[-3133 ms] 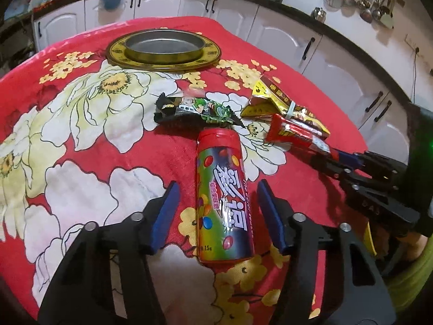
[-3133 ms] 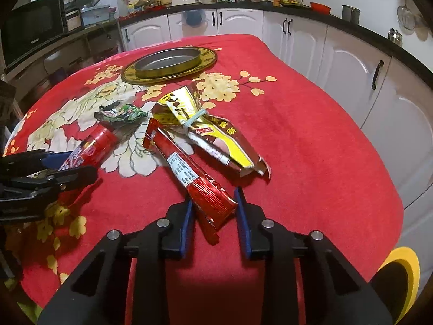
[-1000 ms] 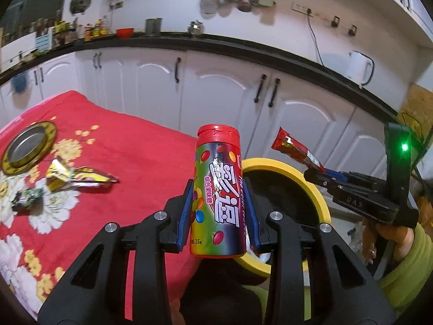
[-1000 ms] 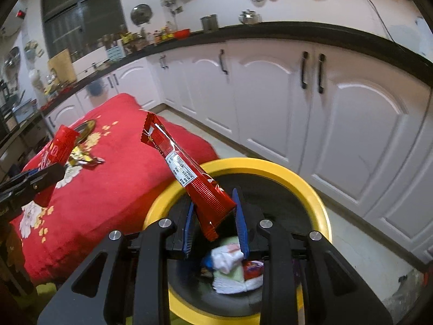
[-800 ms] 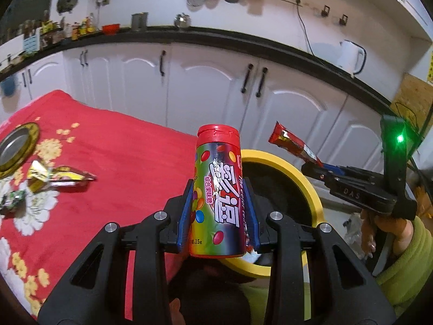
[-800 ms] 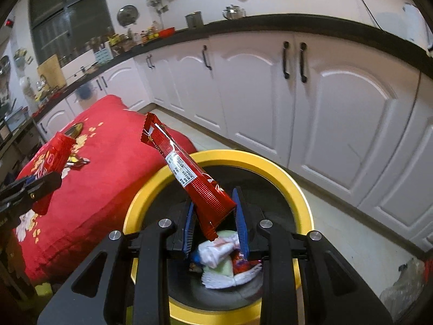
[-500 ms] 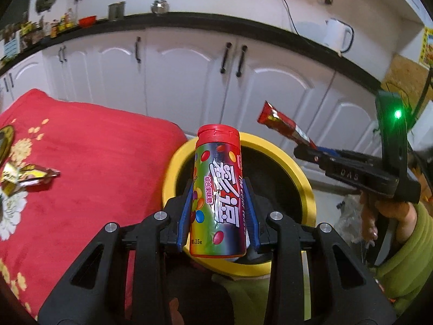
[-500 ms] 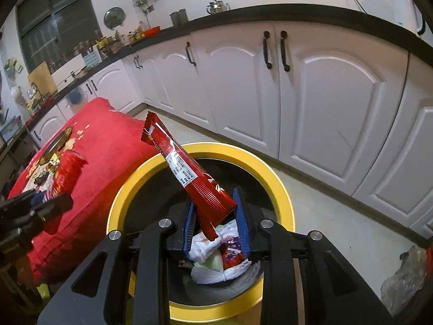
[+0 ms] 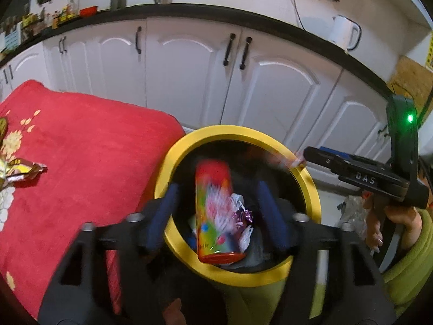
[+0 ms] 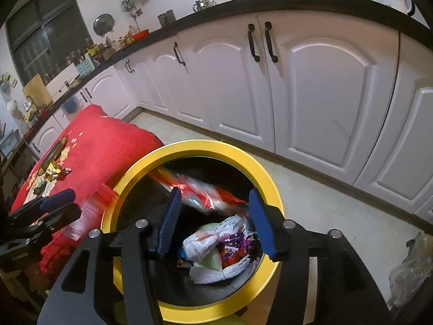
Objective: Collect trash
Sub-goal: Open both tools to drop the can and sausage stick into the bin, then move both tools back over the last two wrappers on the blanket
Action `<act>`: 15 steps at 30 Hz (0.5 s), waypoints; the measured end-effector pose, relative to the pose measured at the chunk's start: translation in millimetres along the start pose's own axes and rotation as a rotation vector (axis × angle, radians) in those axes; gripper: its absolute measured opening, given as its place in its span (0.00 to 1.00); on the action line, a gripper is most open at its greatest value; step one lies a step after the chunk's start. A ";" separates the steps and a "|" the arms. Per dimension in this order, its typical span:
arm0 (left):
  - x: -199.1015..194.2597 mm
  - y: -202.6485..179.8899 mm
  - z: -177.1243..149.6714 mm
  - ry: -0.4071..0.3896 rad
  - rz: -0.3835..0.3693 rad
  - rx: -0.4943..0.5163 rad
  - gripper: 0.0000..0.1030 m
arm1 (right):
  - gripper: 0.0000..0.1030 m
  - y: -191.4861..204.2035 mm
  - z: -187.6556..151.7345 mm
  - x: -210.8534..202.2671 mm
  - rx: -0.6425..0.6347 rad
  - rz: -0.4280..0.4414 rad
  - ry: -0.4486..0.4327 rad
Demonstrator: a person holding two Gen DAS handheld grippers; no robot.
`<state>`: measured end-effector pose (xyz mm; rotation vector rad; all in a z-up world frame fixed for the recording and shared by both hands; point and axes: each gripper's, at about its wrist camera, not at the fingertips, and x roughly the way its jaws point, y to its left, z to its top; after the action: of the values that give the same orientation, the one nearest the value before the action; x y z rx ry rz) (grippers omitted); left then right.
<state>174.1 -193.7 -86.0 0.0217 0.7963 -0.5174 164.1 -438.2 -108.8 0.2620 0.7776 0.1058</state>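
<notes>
Both grippers have just spread: the left gripper (image 9: pixel 216 205) frees the candy tube (image 9: pixel 215 211), long axis twelve-to-six, cap at twelve; the right gripper (image 10: pixel 213 216) frees the red wrapper (image 10: pixel 200 189), slanting ten-to-four over the bin (image 10: pixel 130 178).

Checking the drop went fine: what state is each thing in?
Left gripper: open, jaws just opened.
Right gripper: open, jaws just opened.
Candy tube: released, blurred, over the bin.
Red wrapper: released, blurred, over the bin.
Bin: open, part filled.
</notes>
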 end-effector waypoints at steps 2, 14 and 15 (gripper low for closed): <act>-1.3 3.7 0.8 -0.001 -0.003 -0.016 0.58 | 0.52 -0.2 0.3 -1.0 0.006 -0.002 -0.005; -36.9 32.1 5.3 -0.105 0.100 -0.084 0.86 | 0.52 31.7 7.4 -12.9 -0.060 0.032 -0.052; -40.3 35.0 6.1 -0.115 0.112 -0.090 0.86 | 0.52 38.2 8.0 -13.5 -0.073 0.042 -0.056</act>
<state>170.6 -146.8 -60.1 -0.0466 0.7011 -0.3734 160.2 -405.6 -83.8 0.2110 0.7114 0.1657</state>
